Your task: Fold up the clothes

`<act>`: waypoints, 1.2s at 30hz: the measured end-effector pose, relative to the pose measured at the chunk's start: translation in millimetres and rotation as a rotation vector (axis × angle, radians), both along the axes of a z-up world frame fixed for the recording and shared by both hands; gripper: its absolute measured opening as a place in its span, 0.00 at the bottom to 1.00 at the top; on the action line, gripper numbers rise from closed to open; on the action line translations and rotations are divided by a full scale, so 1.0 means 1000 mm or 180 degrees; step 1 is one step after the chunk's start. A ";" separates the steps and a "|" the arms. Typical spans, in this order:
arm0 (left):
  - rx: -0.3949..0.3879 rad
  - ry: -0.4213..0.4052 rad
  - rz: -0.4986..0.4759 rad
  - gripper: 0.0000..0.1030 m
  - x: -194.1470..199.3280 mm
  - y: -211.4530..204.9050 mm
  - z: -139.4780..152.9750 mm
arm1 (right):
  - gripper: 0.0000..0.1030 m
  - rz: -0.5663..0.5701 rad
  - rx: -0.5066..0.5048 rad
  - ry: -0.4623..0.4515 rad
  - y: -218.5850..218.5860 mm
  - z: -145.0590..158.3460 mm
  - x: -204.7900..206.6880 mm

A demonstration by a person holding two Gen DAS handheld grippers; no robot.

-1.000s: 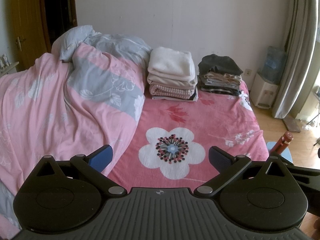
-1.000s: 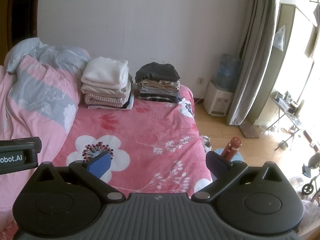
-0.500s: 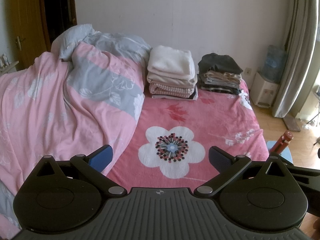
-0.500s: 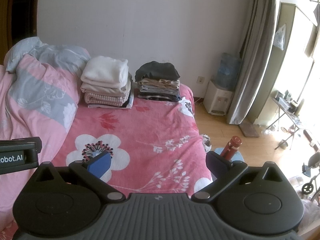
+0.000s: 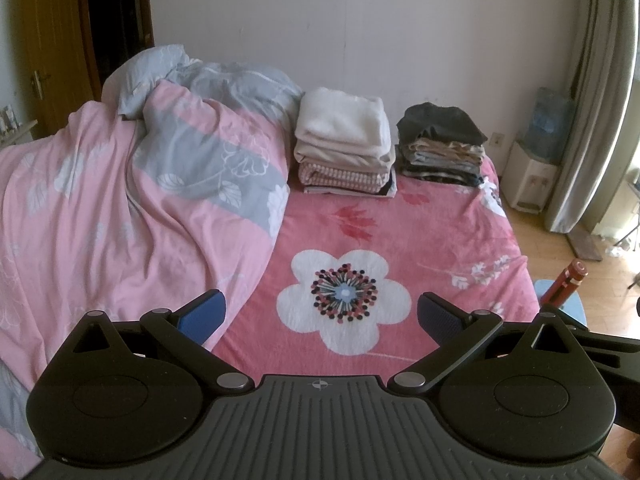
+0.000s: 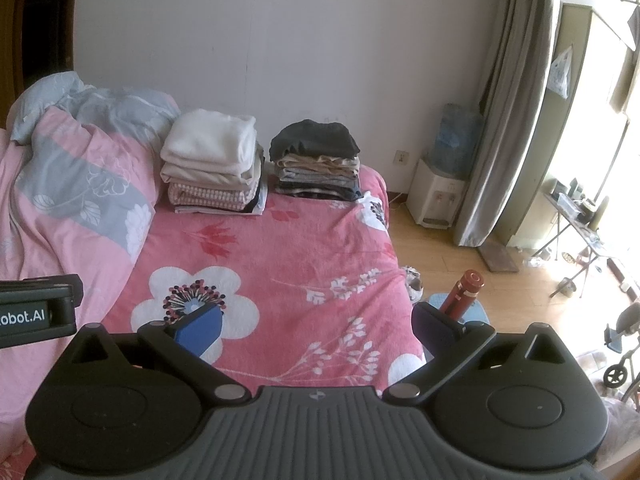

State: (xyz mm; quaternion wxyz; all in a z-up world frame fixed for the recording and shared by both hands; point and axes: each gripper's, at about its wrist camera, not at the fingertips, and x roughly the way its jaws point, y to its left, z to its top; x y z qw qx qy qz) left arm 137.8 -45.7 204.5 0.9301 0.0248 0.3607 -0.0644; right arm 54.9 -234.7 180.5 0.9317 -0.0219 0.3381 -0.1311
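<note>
Both grippers, left (image 5: 320, 316) and right (image 6: 316, 322), gape empty; a careless reach could topple the upper-centre stacks (image 5: 344, 148).

I am holding both cameras above the foot of the bed (image 5: 440, 232), facing its far wall; mine on the right is sitting further right, taking in floor. Both are sharing the folded stacks (image 5: 344, 148) (image 6: 216, 164), well away.

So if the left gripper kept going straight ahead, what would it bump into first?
Probably the bed sheet, near the big white flower between the open left gripper's fingers. Nothing is in the way, though depth is hard to judge.
</note>
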 end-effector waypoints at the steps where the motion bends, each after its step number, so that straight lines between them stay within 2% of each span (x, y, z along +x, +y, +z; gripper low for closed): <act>1: 0.0000 0.0001 0.0001 1.00 0.000 0.000 0.000 | 1.00 0.0000 0.0000 0.0001 0.000 0.000 0.000; 36: -0.0008 0.0037 0.0034 1.00 0.004 0.002 -0.002 | 1.00 0.0006 -0.0004 0.0011 0.001 -0.002 0.000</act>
